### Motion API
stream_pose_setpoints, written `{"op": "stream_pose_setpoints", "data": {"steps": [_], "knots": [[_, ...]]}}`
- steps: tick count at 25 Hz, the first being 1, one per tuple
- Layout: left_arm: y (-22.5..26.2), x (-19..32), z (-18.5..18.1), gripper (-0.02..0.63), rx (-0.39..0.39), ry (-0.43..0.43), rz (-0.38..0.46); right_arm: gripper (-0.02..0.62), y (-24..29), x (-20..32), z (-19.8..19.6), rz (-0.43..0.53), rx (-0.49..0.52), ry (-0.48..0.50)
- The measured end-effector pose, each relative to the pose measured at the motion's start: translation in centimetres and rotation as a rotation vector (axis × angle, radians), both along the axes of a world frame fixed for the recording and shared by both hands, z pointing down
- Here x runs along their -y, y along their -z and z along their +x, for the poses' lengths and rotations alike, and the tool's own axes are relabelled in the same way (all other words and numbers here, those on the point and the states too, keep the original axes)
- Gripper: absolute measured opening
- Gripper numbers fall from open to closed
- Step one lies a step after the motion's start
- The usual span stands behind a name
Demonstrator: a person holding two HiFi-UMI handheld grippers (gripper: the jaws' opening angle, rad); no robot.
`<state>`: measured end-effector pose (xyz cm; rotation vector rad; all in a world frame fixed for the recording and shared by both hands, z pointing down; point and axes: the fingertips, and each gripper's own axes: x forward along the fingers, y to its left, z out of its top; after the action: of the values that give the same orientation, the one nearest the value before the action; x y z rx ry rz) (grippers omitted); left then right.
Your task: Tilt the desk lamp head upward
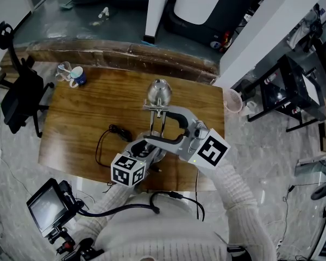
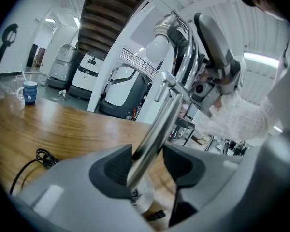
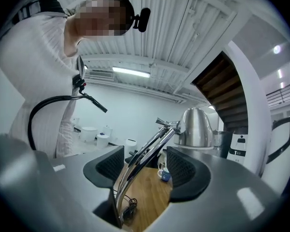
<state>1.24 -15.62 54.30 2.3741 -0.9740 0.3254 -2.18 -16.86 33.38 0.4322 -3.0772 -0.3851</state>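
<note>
The desk lamp stands at the middle of the wooden desk [image 1: 76, 124], its chrome head [image 1: 159, 91] at the far end of its arms. My left gripper [image 1: 155, 145] is low on the lamp. In the left gripper view the lamp's chrome arm [image 2: 159, 124] runs between the jaws of the left gripper [image 2: 152, 163]. It lies against the left pad [image 2: 118, 166], and a gap shows at the right pad. My right gripper [image 1: 171, 125] is higher up. In its own view the right gripper [image 3: 145, 166] is open around the paired rods [image 3: 145, 153], touching neither pad, with the head [image 3: 195, 127] beyond.
A blue mug [image 1: 77, 76] stands at the desk's far left corner. The lamp's black cable [image 1: 111, 135] loops on the desk left of the base. A black office chair [image 1: 19, 94] is off the left edge and a plastic cup [image 1: 233, 99] off the right.
</note>
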Motion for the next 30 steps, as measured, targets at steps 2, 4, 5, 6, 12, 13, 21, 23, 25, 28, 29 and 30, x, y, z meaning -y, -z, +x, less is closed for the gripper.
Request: {"op": "stream_pose_setpoints", "data": {"steps": [2,4,5,6,12,13,21,23,25,28,29,30], "knots": [[0.1,-0.1,0.1,0.196,-0.009,-0.005,-0.001,0.278,0.0,0.2,1.1,-0.031,0.031,-0.031],[0.3,-0.3,0.1,0.196,-0.018,-0.015,0.0,0.278,-0.2,0.4,2.8,-0.069,0.063,-0.085],[0.5,-0.4,0.1,0.196,-0.024,-0.021,0.001,0.276,-0.4,0.4,3.8,-0.092,0.078,-0.122],[0.8,-0.5,0.0,0.196,-0.031,-0.028,0.003,0.265,-0.6,0.3,4.9,-0.112,0.094,-0.167],[3.5,-1.3,-1.1,0.154,-0.014,-0.033,0.097,0.043,-5.4,-1.3,10.4,-0.221,0.049,-0.563],[4.0,-1.5,-1.4,0.134,-0.009,-0.021,0.123,0.027,-6.5,-1.8,10.4,-0.27,0.048,-0.598],[6.5,-5.0,-1.9,0.008,0.004,0.087,0.184,-0.002,-12.1,-6.4,9.0,-0.547,0.043,-0.7],[5.9,-5.0,-1.8,0.008,0.003,0.077,0.174,-0.002,-13.4,-6.2,7.1,-0.552,-0.015,-0.676],[5.7,-5.2,-1.7,0.008,0.013,0.068,0.177,-0.002,-14.1,-6.2,6.1,-0.523,-0.079,-0.689],[5.6,-5.2,-1.7,0.008,0.016,0.069,0.181,-0.002,-14.8,-6.5,5.2,-0.527,-0.112,-0.682],[5.5,-5.1,-1.6,0.008,0.016,0.07,0.178,-0.002,-15.0,-6.6,5.1,-0.536,-0.115,-0.674],[5.4,-5.0,-1.6,0.008,0.016,0.071,0.175,-0.002,-15.2,-6.6,5.0,-0.544,-0.118,-0.67]]}}
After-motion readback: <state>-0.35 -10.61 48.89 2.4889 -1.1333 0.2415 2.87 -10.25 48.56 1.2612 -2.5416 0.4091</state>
